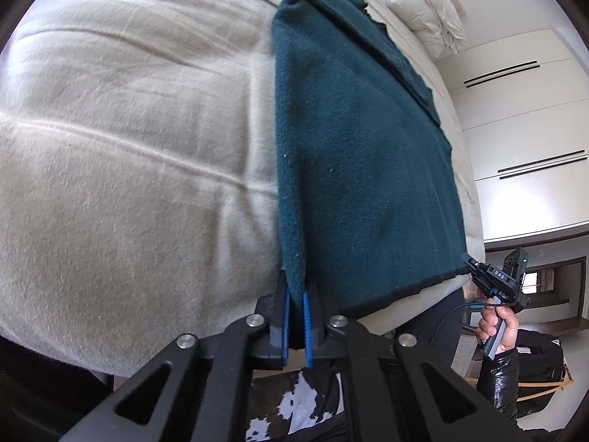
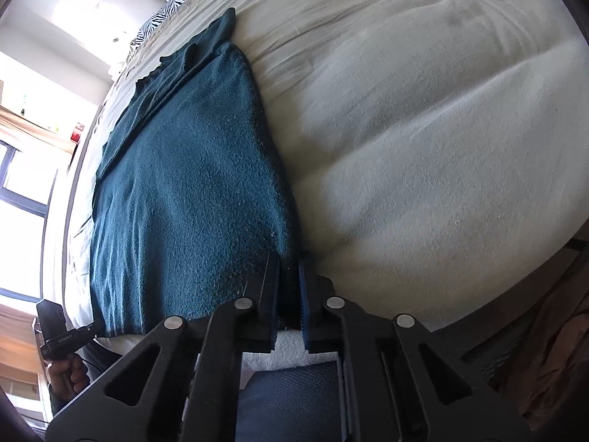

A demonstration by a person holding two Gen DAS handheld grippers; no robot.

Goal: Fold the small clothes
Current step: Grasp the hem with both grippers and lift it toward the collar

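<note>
A dark teal fleece garment point(image 1: 360, 147) lies flat on the bed, its black-trimmed hem toward me. My left gripper point(image 1: 296, 289) is shut on the garment's near left corner, with the cloth pinched between the blue pads. At the hem's other end, my right gripper point(image 1: 472, 262) bites the near right corner, held by a person's hand point(image 1: 497, 326). In the right wrist view the garment point(image 2: 184, 184) stretches away, and my right gripper point(image 2: 288, 262) is shut on its near right edge. My left gripper point(image 2: 95, 324) shows at the lower left, at the opposite corner.
The bed point(image 1: 129, 129) has a cream sheet with soft creases. A bunched white duvet point(image 1: 419, 3) sits at its far end, and a zebra-print pillow point(image 2: 165, 18) at the far left. White wardrobe doors point(image 1: 515, 110) stand right of the bed; a cowhide rug point(image 1: 294, 405) lies below.
</note>
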